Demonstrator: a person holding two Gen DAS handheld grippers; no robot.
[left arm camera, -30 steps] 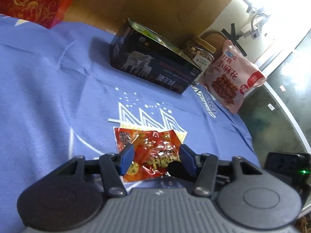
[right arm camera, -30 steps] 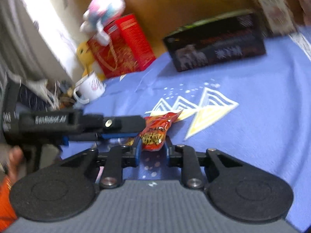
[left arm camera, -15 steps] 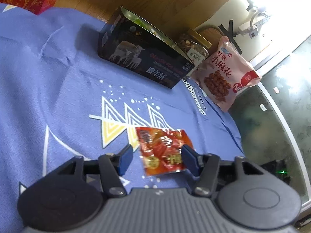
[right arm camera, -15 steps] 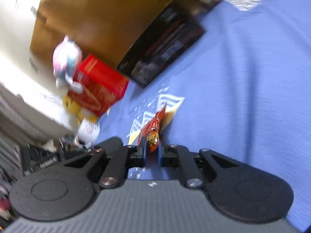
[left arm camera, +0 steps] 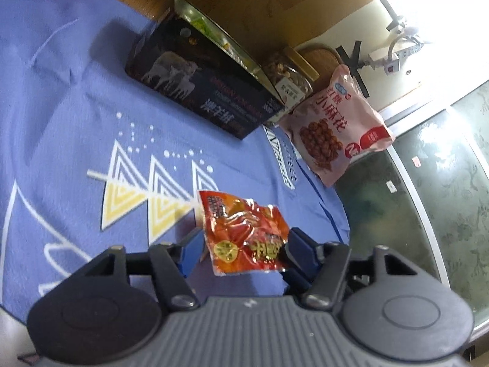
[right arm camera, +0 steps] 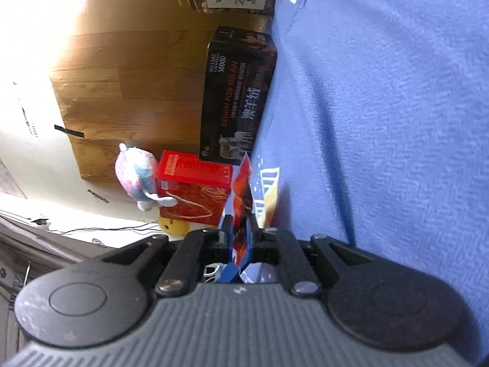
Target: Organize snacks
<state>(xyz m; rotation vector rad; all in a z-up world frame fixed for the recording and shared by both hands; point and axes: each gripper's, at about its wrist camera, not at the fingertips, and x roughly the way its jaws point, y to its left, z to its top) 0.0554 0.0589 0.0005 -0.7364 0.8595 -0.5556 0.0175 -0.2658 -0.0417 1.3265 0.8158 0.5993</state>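
A red foil snack packet (left arm camera: 244,232) hangs just above the blue cloth (left arm camera: 76,122), between the fingers of my left gripper (left arm camera: 244,252). The left jaws are closing; the left pad stands clear of the packet and the right pad is at its edge. In the right wrist view the same packet (right arm camera: 243,189) appears edge-on, pinched between the pads of my right gripper (right arm camera: 241,229), which is shut on it and rolled onto its side. A black open-topped box (left arm camera: 207,91) with green packets inside stands at the back of the cloth.
A pink snack bag (left arm camera: 333,122) and a nut jar (left arm camera: 287,76) sit right of the black box (right arm camera: 238,98). A red gift box (right arm camera: 192,189) and a plush toy (right arm camera: 137,177) stand at its other end. The cloth ends at a dark glass tabletop (left arm camera: 412,214).
The right gripper closed on the red packet and rolled about a quarter turn, lifting it off the cloth. The left jaws stand wider than a second ago, and the left view shifted left.
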